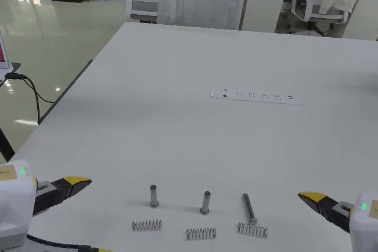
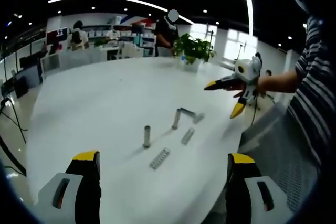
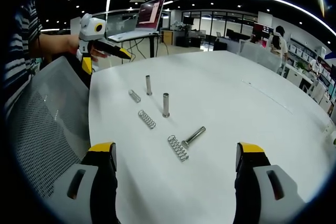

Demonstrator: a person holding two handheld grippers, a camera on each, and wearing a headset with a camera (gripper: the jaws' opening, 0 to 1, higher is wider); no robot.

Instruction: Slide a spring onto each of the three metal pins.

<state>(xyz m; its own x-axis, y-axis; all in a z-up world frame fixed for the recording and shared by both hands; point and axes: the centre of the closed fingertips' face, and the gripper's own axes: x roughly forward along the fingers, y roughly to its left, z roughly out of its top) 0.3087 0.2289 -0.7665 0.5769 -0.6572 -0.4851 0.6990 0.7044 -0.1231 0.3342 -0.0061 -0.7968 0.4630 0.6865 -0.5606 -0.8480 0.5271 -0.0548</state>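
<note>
The left gripper (image 2: 164,157) and right gripper (image 3: 177,148) are hovering spread, empty (opening step, I judge). Next is calling for pinching a spring (image 1: 147,225) beside its pin (image 1: 153,196).

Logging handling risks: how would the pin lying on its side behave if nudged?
The lying pin is a smooth round metal rod, so it would probably roll, arcing about its wider head. It looks stiff, perhaps slippery to grip. The spring beside its head might shift too.
</note>
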